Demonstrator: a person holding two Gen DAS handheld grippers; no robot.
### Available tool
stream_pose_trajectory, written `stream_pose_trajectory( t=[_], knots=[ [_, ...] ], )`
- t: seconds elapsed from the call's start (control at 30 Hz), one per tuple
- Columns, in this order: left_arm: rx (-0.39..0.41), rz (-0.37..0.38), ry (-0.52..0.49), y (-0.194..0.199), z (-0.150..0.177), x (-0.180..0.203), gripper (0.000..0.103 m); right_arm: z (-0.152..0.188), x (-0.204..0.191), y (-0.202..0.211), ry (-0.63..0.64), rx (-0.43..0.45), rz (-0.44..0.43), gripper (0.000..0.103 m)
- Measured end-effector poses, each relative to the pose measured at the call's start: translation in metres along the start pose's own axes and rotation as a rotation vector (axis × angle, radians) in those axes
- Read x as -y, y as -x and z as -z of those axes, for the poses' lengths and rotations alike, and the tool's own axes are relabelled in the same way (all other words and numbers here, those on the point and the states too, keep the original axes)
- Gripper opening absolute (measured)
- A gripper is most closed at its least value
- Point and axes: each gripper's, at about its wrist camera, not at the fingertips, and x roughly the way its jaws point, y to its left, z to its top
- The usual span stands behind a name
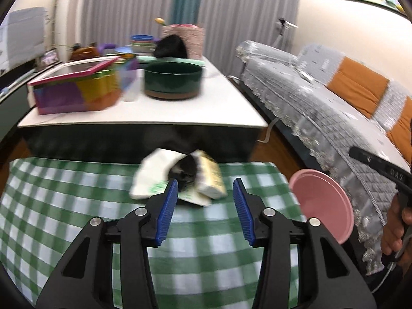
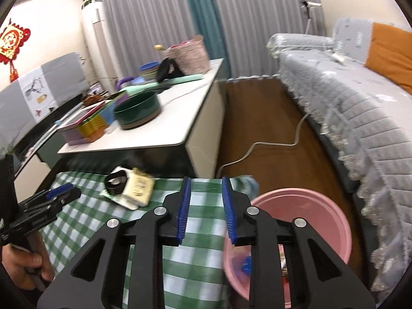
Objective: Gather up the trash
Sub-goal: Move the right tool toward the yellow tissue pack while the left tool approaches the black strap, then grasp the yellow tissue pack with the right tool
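I see the sofa (image 2: 342, 108) under a grey quilted cover w/ orange cushions; its far end is cut off by the fisheye rim. Next is the white table (image 2: 180, 118), crowded w/ a dark green bowl (image 2: 137, 112), a coloured box (image 1: 77, 90) and a pile of dishes behind, too blurred to sort out. Nearer me is the green-checked cloth (image 1: 77, 206); what it covers is hidden.

The pink bin (image 2: 309, 211) stands just beside the cloth's right edge. My right gripper's frame blocks most of its inside: I can make out something blue and a few scraps at the bottom, not what they are. In the left wrist view only its rim shows.

The trash pile (image 1: 177, 180) lies on the far part of the cloth: a white bag, a yellowish packet (image 2: 139, 188) and a black ring-shaped item (image 2: 117, 182), all smeared by motion blur, labels unreadable.

Left gripper (image 1: 206, 188) points down at the pile, jaws spread, left pad tip overlapping the pile's near edge; touching or not, I can't tell. Nothing pinched. Right gripper (image 2: 206, 188) tilts down over the cloth's right side next to the bin, jaws narrower but apart, holding nothing. A hand (image 2: 23, 265) grips the left handle, partly cut off.
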Motion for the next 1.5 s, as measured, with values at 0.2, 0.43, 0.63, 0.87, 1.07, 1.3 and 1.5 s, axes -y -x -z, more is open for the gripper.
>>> stream_pose_trajectory(
  t=[0.2, 0.43, 0.63, 0.87, 1.07, 1.3, 1.5],
  knots=[
    [0.026, -0.045, 0.098, -0.004, 0.008, -0.033, 0.04, 0.006, -0.032, -0.033, -0.014, -0.049, -0.088, 0.025],
    [0.044, -0.072, 0.105, -0.008, 0.011, -0.052, 0.036, 0.018, -0.07, -0.075, 0.03, -0.103, -0.136, 0.033],
    [0.051, -0.084, 0.11, -0.017, 0.012, -0.062, 0.032, 0.027, -0.083, -0.106, 0.039, -0.146, -0.175, 0.051],
    [0.075, -0.078, 0.112, -0.035, 0.012, -0.064, 0.028, 0.037, -0.098, -0.147, 0.004, -0.202, -0.215, 0.062],
    [0.086, -0.022, 0.142, -0.046, 0.009, -0.07, 0.028, 0.043, -0.097, -0.182, -0.059, -0.245, -0.228, 0.069],
    [0.091, 0.053, 0.149, -0.052, 0.0, -0.066, 0.028, 0.049, -0.101, -0.201, -0.074, -0.283, -0.258, 0.062],
    [0.05, 0.094, 0.155, -0.067, 0.005, -0.057, 0.029, 0.044, -0.101, -0.189, -0.016, -0.258, -0.169, 0.057]
  ],
)
